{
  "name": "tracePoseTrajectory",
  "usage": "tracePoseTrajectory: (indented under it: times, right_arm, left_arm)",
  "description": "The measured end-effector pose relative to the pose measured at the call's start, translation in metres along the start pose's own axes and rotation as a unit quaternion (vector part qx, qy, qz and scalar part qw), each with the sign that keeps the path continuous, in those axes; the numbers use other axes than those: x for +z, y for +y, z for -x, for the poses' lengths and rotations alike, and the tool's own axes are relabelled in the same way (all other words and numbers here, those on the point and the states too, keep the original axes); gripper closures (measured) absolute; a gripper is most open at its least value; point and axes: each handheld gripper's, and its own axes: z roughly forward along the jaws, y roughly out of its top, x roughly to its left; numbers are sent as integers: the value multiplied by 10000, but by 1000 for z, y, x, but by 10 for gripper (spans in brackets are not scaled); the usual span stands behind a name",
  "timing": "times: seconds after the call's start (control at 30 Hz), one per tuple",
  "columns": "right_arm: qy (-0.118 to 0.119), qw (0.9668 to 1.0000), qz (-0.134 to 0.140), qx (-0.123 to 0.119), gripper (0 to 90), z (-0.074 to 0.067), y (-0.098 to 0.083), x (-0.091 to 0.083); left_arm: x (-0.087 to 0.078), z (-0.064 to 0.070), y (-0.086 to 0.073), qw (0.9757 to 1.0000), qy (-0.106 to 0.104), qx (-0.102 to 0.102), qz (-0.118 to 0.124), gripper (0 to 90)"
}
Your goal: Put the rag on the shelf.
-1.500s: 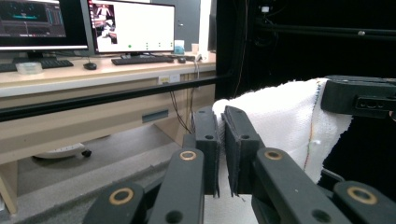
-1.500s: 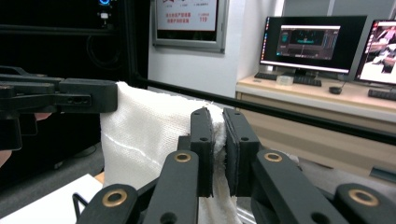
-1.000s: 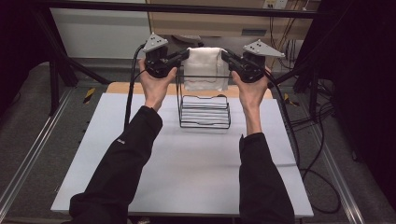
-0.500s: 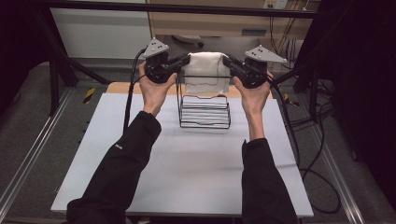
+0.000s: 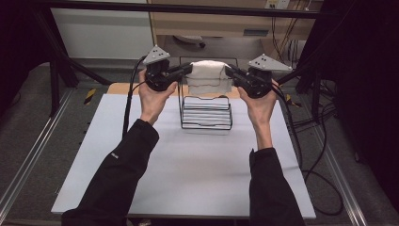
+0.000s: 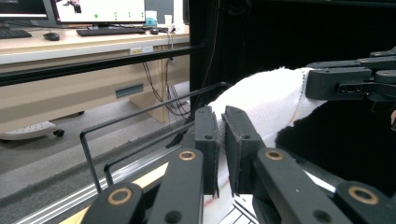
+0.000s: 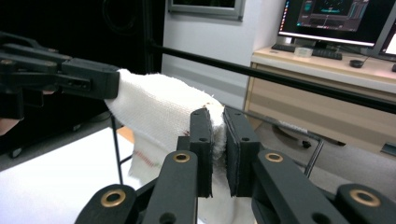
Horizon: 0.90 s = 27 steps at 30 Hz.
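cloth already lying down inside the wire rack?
No, the white cloth hangs above the wire rack, pinched between the left gripper and right gripper.

The folded woven cloth (image 5: 207, 76), upper centre of the high view, is white; a thin red stripe runs across it low in the right gripper view. Below it, the wire rack (image 5: 206, 113) is black. Both two-jaw grippers, left (image 5: 187, 70) and right (image 5: 229, 71), are black with grey three-cornered top plates. The table sheet (image 5: 188, 165) is plain white.
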Motion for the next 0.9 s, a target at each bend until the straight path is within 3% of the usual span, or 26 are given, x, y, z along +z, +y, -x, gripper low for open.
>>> tracePoseTrajectory:
  times: [0.4,0.67,0.9]
  right_arm:
    - [141,9997,-197,-52,825,-6,-14,-10]
    - [175,9995,-279,-23,826,-7,-27,-8]
    - [175,9994,-294,-60,826,-7,-29,-8]
  left_arm:
    - [-8,10,-12,9994,-115,186,-258,825]
    - [-7,9,-20,9990,-153,165,-381,809]
    - [-16,8,-7,9994,-148,45,-306,733]
